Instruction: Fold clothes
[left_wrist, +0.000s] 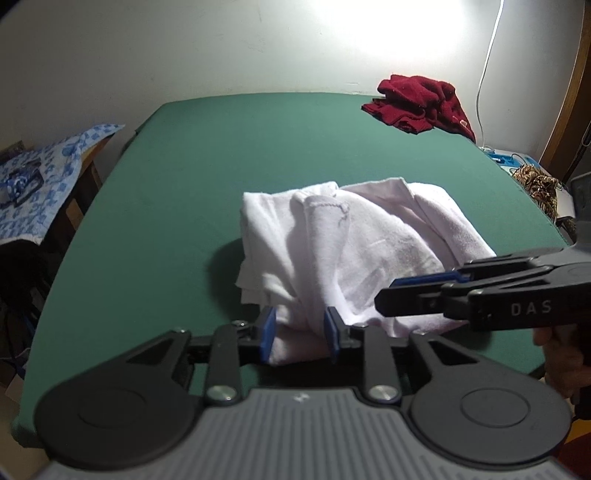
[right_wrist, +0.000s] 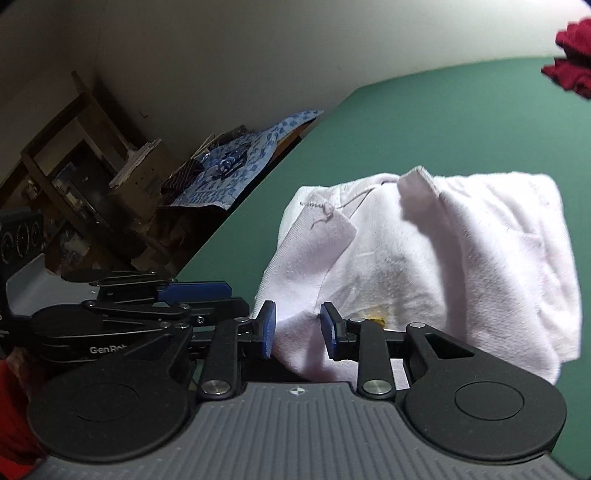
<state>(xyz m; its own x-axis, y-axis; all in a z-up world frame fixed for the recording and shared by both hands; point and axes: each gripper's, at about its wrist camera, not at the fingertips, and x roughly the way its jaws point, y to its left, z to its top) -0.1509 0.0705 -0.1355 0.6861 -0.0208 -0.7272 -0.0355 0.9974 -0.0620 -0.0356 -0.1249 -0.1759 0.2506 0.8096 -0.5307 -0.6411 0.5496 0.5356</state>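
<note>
Left wrist view shows the white garment (left_wrist: 354, 251) lying in a compact folded bundle on the near half of the green worktop (left_wrist: 207, 166), its layers stacked at the left edge. The left tongs (left_wrist: 300, 334) stand apart with the near hem between the blue pads, which do not appear to press on it. The right tongs (right_wrist: 297, 328) are likewise parted around a near fold of the white garment (right_wrist: 424, 266), not clamping it. I judge this piece folded, or nearly so, and being let go. A red garment (left_wrist: 421, 103) lies crumpled at the far right corner, well apart, so that one is left to fold.
</note>
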